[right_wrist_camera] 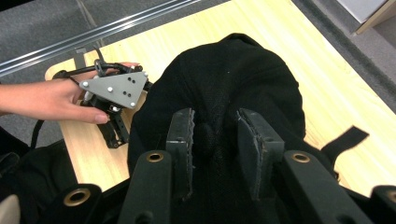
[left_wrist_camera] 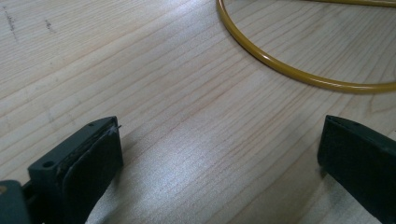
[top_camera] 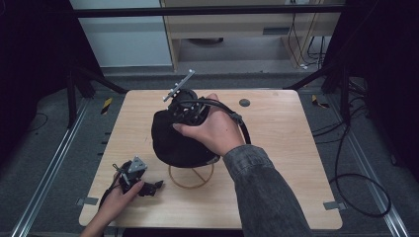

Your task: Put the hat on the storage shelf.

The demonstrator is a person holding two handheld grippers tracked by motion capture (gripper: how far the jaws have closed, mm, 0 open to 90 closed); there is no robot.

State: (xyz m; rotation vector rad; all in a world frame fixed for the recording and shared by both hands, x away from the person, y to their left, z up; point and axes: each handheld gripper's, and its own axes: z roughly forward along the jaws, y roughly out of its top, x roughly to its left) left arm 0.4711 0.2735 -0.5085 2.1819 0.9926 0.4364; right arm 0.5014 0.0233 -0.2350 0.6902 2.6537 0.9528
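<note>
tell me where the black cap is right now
The black cap sits mid-table in the high view atop the yellow wire stand, with the right gripper pinching its crown.

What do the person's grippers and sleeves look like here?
Both grippers are black. The left gripper has flat padded jaws and a grey three-cornered plate with screws. The right gripper trails a black cable. The right arm wears a dark grey denim sleeve.

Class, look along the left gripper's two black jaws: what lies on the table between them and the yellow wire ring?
Nothing: the left gripper view shows bare light wooden tabletop between the open left gripper and the yellow wire ring.
</note>
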